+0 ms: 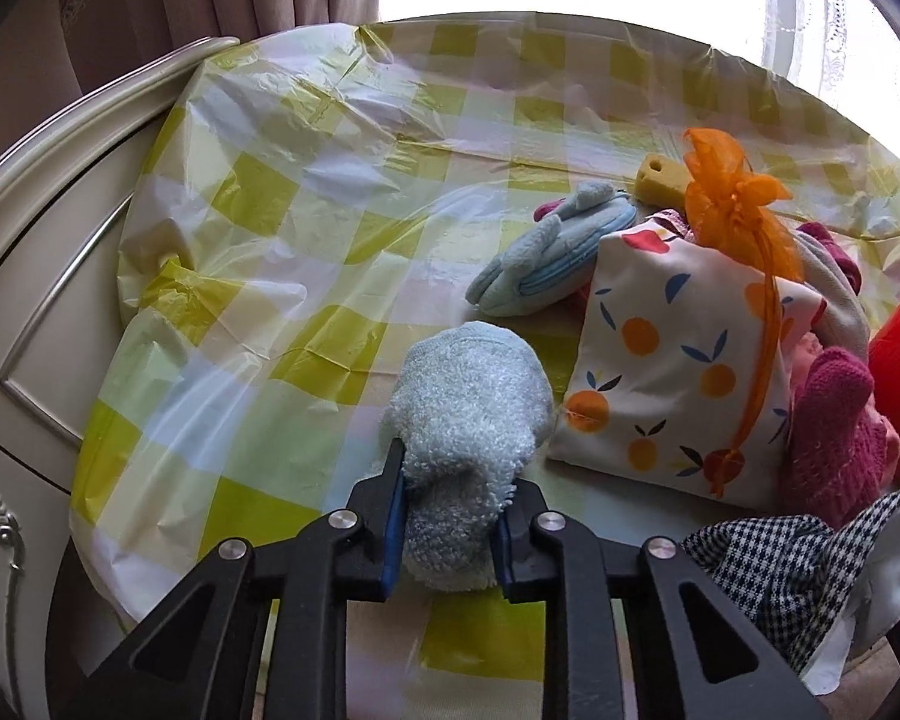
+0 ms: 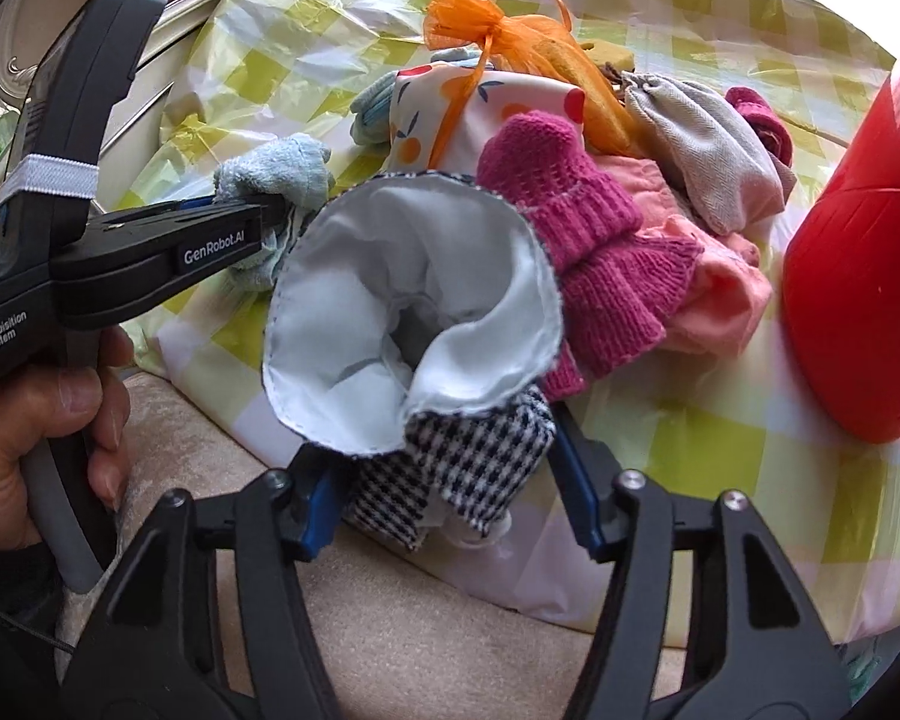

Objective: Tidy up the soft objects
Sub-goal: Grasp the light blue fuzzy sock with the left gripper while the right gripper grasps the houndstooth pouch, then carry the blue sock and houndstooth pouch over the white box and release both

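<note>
My left gripper (image 1: 450, 531) is shut on a light blue fluffy sock (image 1: 468, 414) and holds it above the checked tablecloth (image 1: 282, 276). It shows from the side in the right wrist view (image 2: 270, 204), with the sock (image 2: 276, 174) in its tips. My right gripper (image 2: 444, 492) is shut on a houndstooth pouch (image 2: 468, 462) whose white-lined mouth (image 2: 402, 306) gapes toward the camera. The pouch also shows in the left wrist view (image 1: 774, 564). A pile of soft things lies beyond: a fruit-print bag (image 1: 672, 372), a magenta knitted piece (image 2: 576, 240), a pink cloth (image 2: 720, 288) and a grey pouch (image 2: 702, 144).
A red plastic container (image 2: 864, 288) stands at the right. A blue plush pencil case (image 1: 546, 258), a yellow sponge (image 1: 660, 180) and an orange organza bag (image 1: 732, 204) lie farther back. A cream cabinet (image 1: 48, 252) is at the left, a beige cushion (image 2: 426, 618) in front.
</note>
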